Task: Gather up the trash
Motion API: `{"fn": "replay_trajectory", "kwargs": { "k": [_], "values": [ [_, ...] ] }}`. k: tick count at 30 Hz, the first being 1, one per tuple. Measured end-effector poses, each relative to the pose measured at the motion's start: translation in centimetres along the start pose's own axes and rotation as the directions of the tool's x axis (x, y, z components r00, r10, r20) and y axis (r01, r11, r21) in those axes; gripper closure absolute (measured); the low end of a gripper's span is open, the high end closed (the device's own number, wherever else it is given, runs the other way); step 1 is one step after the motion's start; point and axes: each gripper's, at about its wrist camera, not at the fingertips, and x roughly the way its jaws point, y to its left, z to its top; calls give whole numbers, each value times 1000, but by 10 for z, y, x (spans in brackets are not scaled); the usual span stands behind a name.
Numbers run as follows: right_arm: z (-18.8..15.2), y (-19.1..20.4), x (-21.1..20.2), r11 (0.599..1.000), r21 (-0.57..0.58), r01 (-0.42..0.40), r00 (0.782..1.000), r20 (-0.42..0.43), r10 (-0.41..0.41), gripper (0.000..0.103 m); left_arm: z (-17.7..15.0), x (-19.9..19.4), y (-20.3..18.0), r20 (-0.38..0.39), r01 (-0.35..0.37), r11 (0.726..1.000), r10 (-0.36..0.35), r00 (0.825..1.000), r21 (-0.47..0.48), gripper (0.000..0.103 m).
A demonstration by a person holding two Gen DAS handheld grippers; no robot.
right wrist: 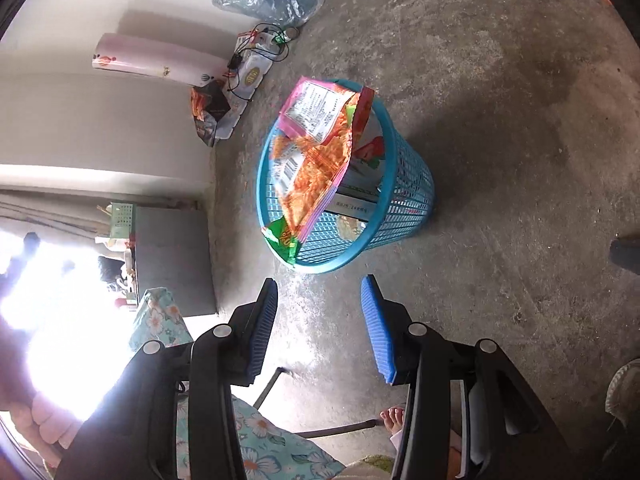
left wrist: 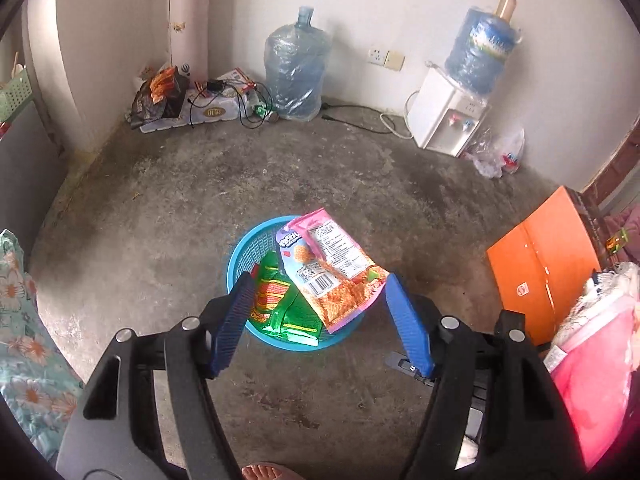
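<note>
Looking down at a blue mesh basket (left wrist: 240,256) on the bare concrete floor (left wrist: 160,208), stuffed with snack wrappers. Biggest one, a pink and orange wrapper (left wrist: 340,272), lying across the top and sticking out past the rim. Green wrapper (left wrist: 280,300) tucked under it, inside the basket.

Left gripper (left wrist: 320,284) right over the basket, jaws spread wide, nothing pinched between the blue pads. No contact with the pink and orange wrapper as far as visible.

Right gripper (right wrist: 320,288) hanging near the basket but apart from it, jaws partway open, only floor between them.

Off by the wall: wrapped water jug (left wrist: 298,64), white water dispenser (left wrist: 448,112). Orange folder (left wrist: 536,256) on the right. Bare toes (right wrist: 394,416) at the bottom.
</note>
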Motion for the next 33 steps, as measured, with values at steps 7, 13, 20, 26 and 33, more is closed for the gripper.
{"fn": "replay_trajectory", "kwargs": {
  "k": [7,13,20,26,33],
  "values": [
    [-30,55,-52,980,-199,13,998,70,1,60,-48,-129,5,154,22,999,-15,988,-38,35],
    [-82,132,-103,872,-488,34,990,136,38,60,-114,-236,15,290,-39,986,86,953,-165,20],
    [-175,231,-187,596,-801,53,940,241,241,19,-197,-335,13,373,-207,893,364,853,-399,9],
    [-249,264,-221,393,-900,189,912,309,269,6,-260,-362,8,316,-255,784,492,811,-566,9],
    [-303,228,-207,215,-945,247,963,264,51,6,-329,-335,-3,99,-412,646,603,791,-642,9]
  ]
}}
